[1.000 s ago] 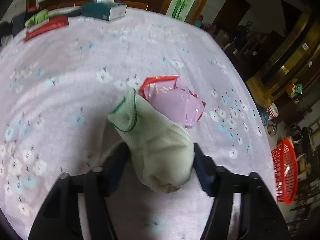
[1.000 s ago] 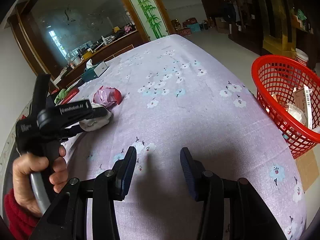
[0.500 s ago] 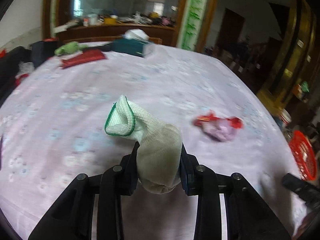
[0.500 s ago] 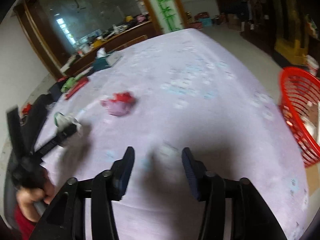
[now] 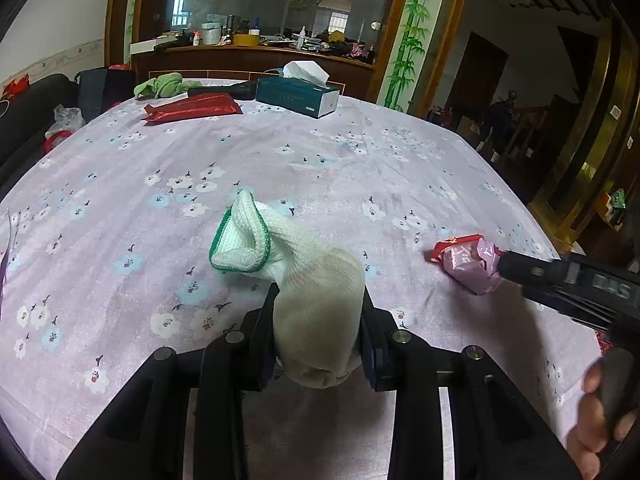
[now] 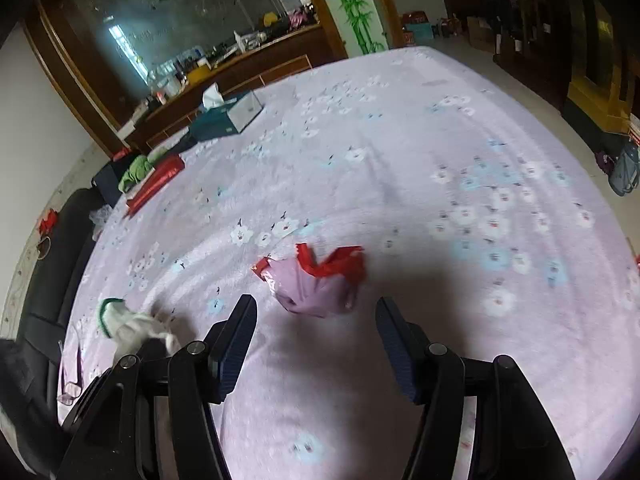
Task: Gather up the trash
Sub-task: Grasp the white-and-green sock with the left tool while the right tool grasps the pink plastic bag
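Trash on the counter (image 6: 460, 152) comes down to one loose piece: a crumpled pink and red wrapper (image 6: 316, 280) lying on the lilac flowered cloth, just ahead of the right gripper (image 6: 316, 340). In the right wrist view it sits on the line between the two spread fingers, a little nearer the left one, with its red torn edges fanned toward the far side and its pink bulk toward the gripper. Its long axis runs roughly left to right, across the gap, so the wrapper looks wide against the opening. The right gripper is released and empty, and from the left wrist view its tip appears to reach the wrapper (image 5: 472, 264) at the right edge, though contact cannot be confirmed.

The left gripper (image 5: 320, 336) is clenched on a white knitted glove with a green cuff (image 5: 296, 280), held above the cloth, cuff pointing away. It is well to the left of the wrapper and occupied, so the right one is the nearer and freer for the pick-up.
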`<state>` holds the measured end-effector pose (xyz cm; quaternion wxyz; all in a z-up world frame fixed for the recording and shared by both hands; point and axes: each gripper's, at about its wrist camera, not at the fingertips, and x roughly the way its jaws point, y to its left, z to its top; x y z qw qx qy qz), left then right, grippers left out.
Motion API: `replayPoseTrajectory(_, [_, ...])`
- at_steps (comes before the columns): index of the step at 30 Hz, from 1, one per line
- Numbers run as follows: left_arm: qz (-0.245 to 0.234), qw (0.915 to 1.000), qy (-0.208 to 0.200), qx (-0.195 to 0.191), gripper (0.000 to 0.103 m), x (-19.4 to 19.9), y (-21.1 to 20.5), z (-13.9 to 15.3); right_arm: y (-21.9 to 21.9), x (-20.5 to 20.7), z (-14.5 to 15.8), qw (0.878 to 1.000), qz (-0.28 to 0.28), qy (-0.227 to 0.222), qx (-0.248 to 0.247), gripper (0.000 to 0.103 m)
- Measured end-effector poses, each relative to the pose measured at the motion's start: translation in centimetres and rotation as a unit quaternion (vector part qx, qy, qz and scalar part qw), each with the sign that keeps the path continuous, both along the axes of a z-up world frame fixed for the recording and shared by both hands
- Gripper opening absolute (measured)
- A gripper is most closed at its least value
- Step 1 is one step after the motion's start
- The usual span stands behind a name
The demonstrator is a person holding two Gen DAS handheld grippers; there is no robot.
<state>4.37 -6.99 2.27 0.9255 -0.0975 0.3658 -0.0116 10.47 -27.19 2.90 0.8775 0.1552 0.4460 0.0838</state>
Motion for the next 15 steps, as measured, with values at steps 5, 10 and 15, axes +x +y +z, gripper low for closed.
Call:
replayPoseTrajectory(5, [0.000, 1.0000, -0.002, 0.003, 0.032, -0.2, -0.1, 0.1, 1.3, 0.9, -1.0, 0.999, -0.003, -0.002, -0.032, 0.060])
replayPoseTrajectory(10, [0.001, 1.0000, -0.003, 0.009, 0.032, -0.3, -0.2, 0.1, 1.1, 0.6, -1.1, 0.999, -0.005, -0.017, -0.041, 0.041])
replayPoseTrajectory(15, [0.001, 0.9999, -0.006, 0.014, 0.032, -0.4, -0.3, 0.2, 0.8, -0.6, -1.3, 0.998, -0.006, -0.032, -0.045, 0.039])
